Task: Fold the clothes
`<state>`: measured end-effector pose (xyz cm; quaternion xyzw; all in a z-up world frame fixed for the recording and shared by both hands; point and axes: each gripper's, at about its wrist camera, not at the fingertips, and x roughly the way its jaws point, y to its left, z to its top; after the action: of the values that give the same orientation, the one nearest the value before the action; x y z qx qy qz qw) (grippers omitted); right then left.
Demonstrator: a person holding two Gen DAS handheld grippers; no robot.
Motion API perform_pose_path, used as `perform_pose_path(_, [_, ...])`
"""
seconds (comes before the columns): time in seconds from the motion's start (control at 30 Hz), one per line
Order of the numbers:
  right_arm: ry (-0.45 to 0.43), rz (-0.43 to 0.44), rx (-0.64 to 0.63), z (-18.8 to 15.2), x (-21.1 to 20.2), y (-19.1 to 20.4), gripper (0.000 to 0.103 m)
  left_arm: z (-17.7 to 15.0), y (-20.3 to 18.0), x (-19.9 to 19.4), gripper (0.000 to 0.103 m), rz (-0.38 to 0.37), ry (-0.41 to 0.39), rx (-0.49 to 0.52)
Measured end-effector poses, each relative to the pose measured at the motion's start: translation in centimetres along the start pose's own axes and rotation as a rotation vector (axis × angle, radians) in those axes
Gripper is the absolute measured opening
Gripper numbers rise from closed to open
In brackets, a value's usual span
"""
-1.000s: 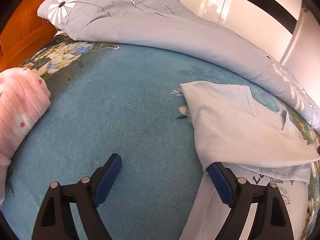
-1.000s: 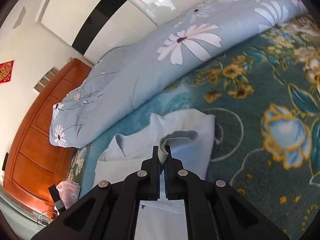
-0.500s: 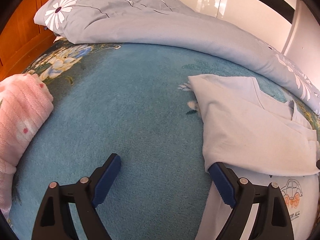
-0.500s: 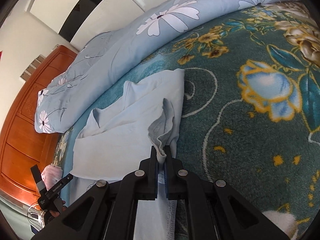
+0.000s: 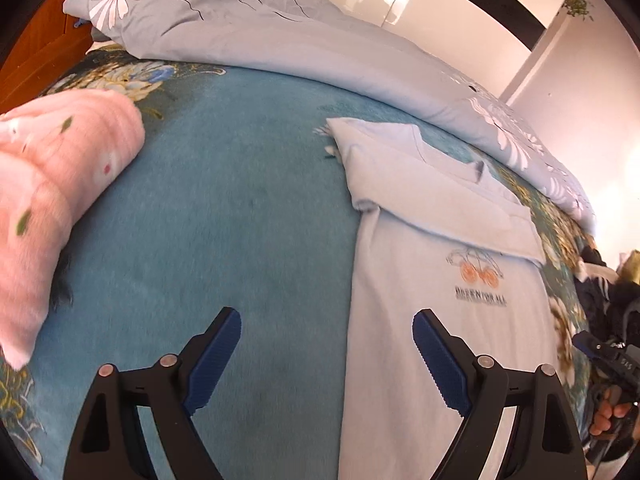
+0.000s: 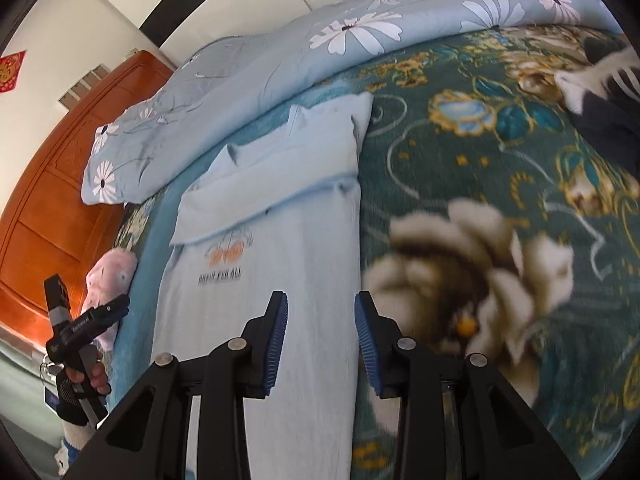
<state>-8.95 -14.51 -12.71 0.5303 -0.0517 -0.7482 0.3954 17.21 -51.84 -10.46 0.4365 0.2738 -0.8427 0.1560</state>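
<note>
Two sleeves are already folded in across the chest of the pale blue T-shirt [image 6: 280, 264], so the garment lies as a long narrow strip on the bed's teal floral blanket [image 5: 224, 216], collar end toward the grey-blue daisy duvet [image 5: 280, 36] heaped along the far side. A pink knitted bundle [image 5: 52, 184] sits well apart from the shirt, off to its left in the left wrist view, and dark clothing [image 6: 612, 108] lies near the far right of the blanket.

The left gripper [image 5: 326, 344] hangs wide open and empty above the shirt's left edge, one blue pad over bare blanket, the other over fabric. The right gripper [image 6: 322, 328] has just been opening; its jaws stand partly apart with nothing between them, above the shirt's right edge.

The step in hand looks like the lengthwise fold: bring the hem up toward the collar. To do it well, each gripper should drop to the hem corner on its own side, which lies below both views, and pinch all layers there. Lifting both corners together and level would keep the tucked sleeves from sliding out. Lay the hem just short of the collar so the printed car motif [image 5: 476, 266] ends inside a squared stack.
</note>
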Motion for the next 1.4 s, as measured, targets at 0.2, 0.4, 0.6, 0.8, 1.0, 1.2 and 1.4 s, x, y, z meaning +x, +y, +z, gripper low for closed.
perform_pose_path(0.2, [0.061, 0.032, 0.046, -9.0, -3.5, -1.3, 0.036, -6.7, -0.5, -3.8, 0.090, -0.074, 0.041, 0.071])
perform_pose_path(0.4, [0.098, 0.055, 0.098, -14.2, -3.9, -1.8, 0.036, -11.0, -0.4, -3.4, 0.090, -0.110, 0.134, 0.055])
perform_pose_path(0.6, [0.061, 0.127, 0.191, -14.8, -3.7, -2.4, 0.036, -13.3, 0.7, -3.8, 0.090, -0.175, 0.149, -0.011])
perform_pose_path(0.8, [0.039, 0.207, 0.250, -15.0, -3.2, -2.8, 0.031, -13.5, 1.6, -3.7, 0.089, -0.251, 0.159, -0.089])
perform_pose_path(1.0, [-0.024, 0.169, 0.241, -14.8, -4.3, -3.3, 0.004, -13.3, 1.7, -3.6, 0.089, -0.289, 0.163, -0.134])
perform_pose_path(1.2, [-0.005, 0.157, 0.222, -15.0, -3.8, -3.5, 0.004, -13.2, 1.6, -3.1, 0.088, -0.335, 0.188, -0.159])
perform_pose_path(1.4, [0.004, 0.188, 0.249, -15.6, -3.5, -4.3, 0.005, -13.4, 1.8, -2.6, 0.080, -0.405, 0.210, -0.226])
